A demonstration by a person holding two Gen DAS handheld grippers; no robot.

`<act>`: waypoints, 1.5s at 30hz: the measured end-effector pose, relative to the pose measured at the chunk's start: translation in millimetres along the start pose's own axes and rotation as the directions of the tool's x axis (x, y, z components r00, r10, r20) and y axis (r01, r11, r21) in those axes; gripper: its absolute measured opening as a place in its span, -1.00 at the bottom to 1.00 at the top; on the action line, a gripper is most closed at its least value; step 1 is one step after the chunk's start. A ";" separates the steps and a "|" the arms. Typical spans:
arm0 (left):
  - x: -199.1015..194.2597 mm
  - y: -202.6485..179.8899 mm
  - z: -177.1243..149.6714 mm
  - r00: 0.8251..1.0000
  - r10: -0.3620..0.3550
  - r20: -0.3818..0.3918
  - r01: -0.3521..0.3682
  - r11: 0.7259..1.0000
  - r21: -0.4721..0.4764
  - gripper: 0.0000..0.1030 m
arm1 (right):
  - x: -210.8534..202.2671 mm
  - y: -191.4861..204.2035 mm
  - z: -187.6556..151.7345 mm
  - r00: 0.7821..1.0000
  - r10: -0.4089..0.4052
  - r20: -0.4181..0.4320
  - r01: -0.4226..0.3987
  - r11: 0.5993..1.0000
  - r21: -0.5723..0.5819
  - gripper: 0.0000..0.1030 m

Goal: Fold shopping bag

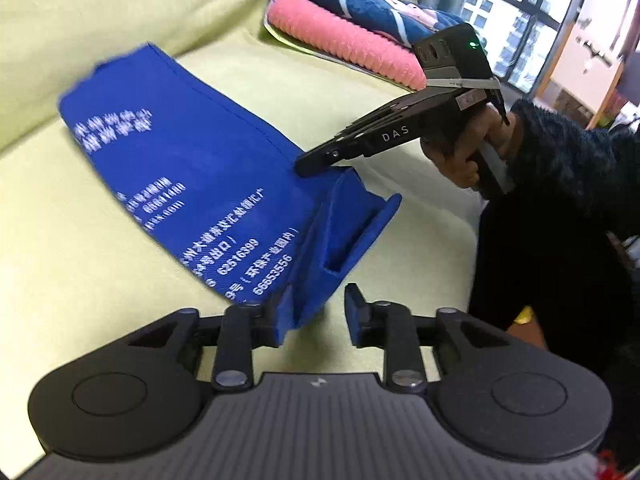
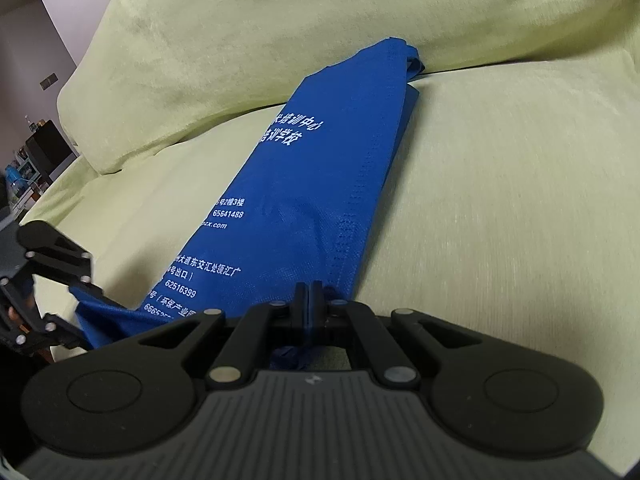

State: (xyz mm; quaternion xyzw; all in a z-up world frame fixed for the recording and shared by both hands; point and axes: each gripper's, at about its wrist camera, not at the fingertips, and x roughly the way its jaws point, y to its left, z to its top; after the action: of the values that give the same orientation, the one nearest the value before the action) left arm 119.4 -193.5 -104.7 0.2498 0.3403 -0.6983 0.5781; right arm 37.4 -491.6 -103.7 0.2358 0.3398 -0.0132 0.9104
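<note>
A blue non-woven shopping bag (image 1: 192,168) with white printed text lies folded into a long strip on a light green sofa seat (image 1: 80,260). In the left wrist view my left gripper (image 1: 318,312) is open, and the bag's near corner rests against its left finger (image 1: 280,316). My right gripper (image 1: 308,166) comes in from the right, shut on the bag's near edge. The right wrist view shows the bag (image 2: 320,168) stretching away toward the backrest, with my right gripper (image 2: 309,298) shut on its near end. At the left, my left gripper (image 2: 80,308) stands open around the bag's corner.
The sofa backrest (image 2: 280,20) rises behind the bag's far end. Folded pink and blue blankets (image 1: 352,40) sit on the sofa at the back right. A person's dark fuzzy sleeve (image 1: 560,200) holds the right gripper. Windows are behind at the right.
</note>
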 end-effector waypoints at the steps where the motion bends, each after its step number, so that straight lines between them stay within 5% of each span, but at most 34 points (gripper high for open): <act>1: -4.0 -5.6 -1.7 1.000 0.022 0.010 -0.022 1.000 0.009 -0.38 | 0.1 0.0 -0.3 1.000 0.000 0.001 0.000 1.000 0.001 -1.00; 3: -11.7 -17.1 -3.3 0.997 0.066 0.047 -0.066 0.998 0.010 -0.42 | 0.4 0.4 -0.9 1.000 -0.003 0.002 0.003 1.000 -0.002 -1.00; 4: -16.2 -23.2 -4.4 0.994 0.088 0.070 -0.089 0.996 0.009 -0.69 | 0.5 1.0 -1.2 1.000 -0.005 0.003 0.005 1.000 -0.006 -1.00; 5: -19.8 -30.1 -5.5 0.991 0.102 0.088 -0.104 0.994 0.017 -0.75 | 0.4 1.4 -1.4 1.000 -0.007 0.003 0.007 1.000 -0.009 -1.00; 13: 0.1 -69.6 -5.5 0.986 0.136 0.093 -0.151 0.971 0.185 -0.75 | 0.2 3.0 -1.8 1.000 -0.015 0.005 0.016 1.000 -0.008 -1.00; 23: 44.8 -50.4 12.2 0.965 0.252 0.066 -0.259 0.955 0.144 -0.71 | 0.3 3.8 -0.7 1.000 -0.018 0.005 0.019 1.000 -0.013 -1.00; 33: 57.1 -34.2 8.2 0.959 0.284 0.021 -0.284 0.958 0.033 -0.58 | -0.5 14.2 -4.3 0.998 -0.063 0.029 0.065 0.994 -0.085 -1.00; 39: 62.9 -39.1 13.5 0.944 0.329 -0.006 -0.329 0.944 0.013 -0.58 | -22.3 55.6 -18.3 0.971 -0.167 0.173 0.212 0.934 -0.287 -0.89; 45: 65.8 -43.8 16.2 0.934 0.357 -0.021 -0.357 0.934 0.011 -0.58 | -41.8 114.2 -66.2 0.964 -0.133 0.231 0.238 0.822 -0.517 -0.90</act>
State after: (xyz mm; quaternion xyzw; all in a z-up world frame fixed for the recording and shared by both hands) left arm 63.7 -243.4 -135.0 0.3176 0.2934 -0.5799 0.6905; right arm -14.3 -366.8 -73.1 -0.0667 0.2649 -0.0276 0.9616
